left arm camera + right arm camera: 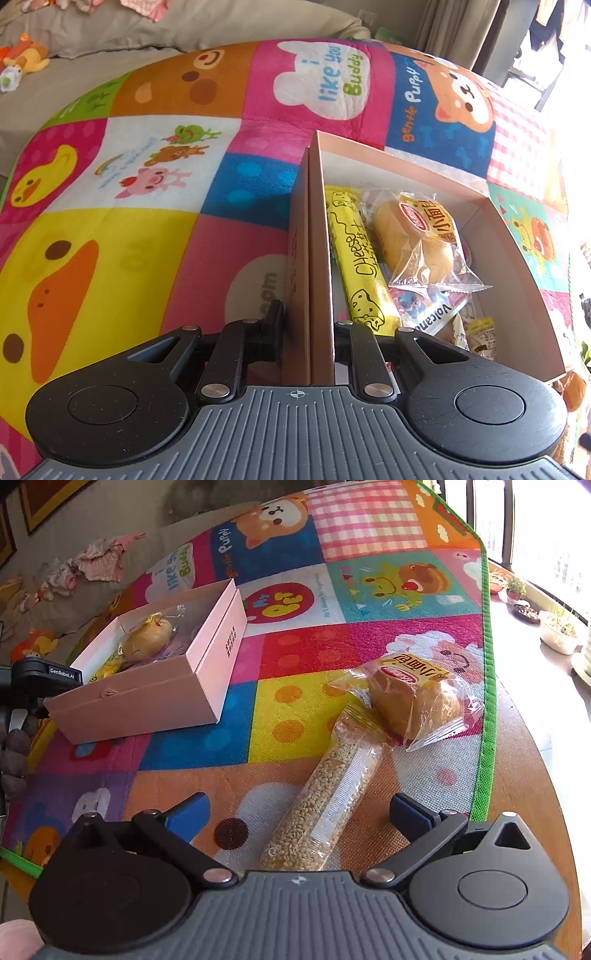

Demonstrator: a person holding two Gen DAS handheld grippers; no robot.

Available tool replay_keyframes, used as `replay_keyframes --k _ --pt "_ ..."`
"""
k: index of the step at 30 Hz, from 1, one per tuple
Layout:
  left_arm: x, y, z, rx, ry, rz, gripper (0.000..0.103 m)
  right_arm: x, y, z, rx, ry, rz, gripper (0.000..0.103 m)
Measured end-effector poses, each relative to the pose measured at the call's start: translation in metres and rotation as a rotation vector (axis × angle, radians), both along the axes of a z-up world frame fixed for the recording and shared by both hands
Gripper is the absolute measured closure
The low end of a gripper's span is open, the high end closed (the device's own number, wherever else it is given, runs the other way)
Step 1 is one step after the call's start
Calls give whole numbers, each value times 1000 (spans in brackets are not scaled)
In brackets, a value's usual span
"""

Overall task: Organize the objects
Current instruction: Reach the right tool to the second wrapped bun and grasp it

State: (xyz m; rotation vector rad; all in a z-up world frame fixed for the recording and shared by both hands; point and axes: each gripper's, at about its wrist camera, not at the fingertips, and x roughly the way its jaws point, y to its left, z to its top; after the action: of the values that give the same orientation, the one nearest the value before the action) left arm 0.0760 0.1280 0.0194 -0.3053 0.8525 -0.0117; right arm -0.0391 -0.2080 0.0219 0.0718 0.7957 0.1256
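My left gripper point(308, 328) is shut on the left wall of the pink box point(317, 258). Inside lie a yellow cheese stick pack point(354, 258), a wrapped bun point(424, 240) and other snack packets point(436, 317). In the right wrist view the pink box point(207, 672) stands at the left on the mat, with the left gripper's body point(48, 675) at its near-left end. My right gripper point(299, 812) is open, its fingers on either side of a long clear pack of sesame bar point(328, 801). A second wrapped bun point(413, 698) lies just beyond that pack.
Everything rests on a colourful cartoon play mat point(303, 635) over a wooden table point(524, 775). The mat's green edge point(484, 738) runs along the right. A sofa with plush toys point(26, 59) lies behind. Potted plants point(554, 627) stand by the window.
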Motion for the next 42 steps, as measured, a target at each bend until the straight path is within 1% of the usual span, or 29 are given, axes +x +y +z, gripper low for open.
replay_keyframes --k 2,4,5,6,8,11,14,17,19,21,22,26,29,32,36,42 --pt "0 1 0 -6 1 0 85 -5 -6 19 -72 -109 3 0" --pt "0 1 -1 -10 0 4 85 0 -16 37 -111 -173 10 0" --pt "0 1 -1 -11 -1 6 85 4 -21 41 -113 -183 11 0" --pt "0 1 -1 -12 -3 7 85 14 -30 44 -111 -181 19 0" --pt "-1 2 -2 -14 -5 6 85 33 -40 40 -121 -150 20 0" --pt "0 2 -1 -21 0 10 85 61 -51 21 -115 -80 20 0" --pt "0 1 -1 -16 3 11 85 78 -56 2 -79 -29 11 0" --pt "0 0 0 -7 0 7 85 85 -58 -8 -56 -2 -14 1" --pt "0 0 0 -5 0 6 85 85 -59 -9 -60 15 -21 8" --pt "0 0 0 -4 -1 5 85 83 -58 -8 -87 28 -35 21" --pt "0 0 0 -2 -2 4 85 81 -57 -6 -96 34 -39 34" --pt "1 -2 1 18 -1 -13 85 72 -57 4 -102 35 -55 36" --pt "2 -8 3 69 5 -37 85 61 -51 18 -115 4 -49 36" --pt "3 -11 4 94 5 -50 86 48 -40 37 -125 -33 -21 36" --pt "3 -8 4 89 7 -56 88 29 -18 55 -118 -54 59 36" --pt "2 -9 6 99 1 -59 88 7 31 60 -130 -19 222 36"
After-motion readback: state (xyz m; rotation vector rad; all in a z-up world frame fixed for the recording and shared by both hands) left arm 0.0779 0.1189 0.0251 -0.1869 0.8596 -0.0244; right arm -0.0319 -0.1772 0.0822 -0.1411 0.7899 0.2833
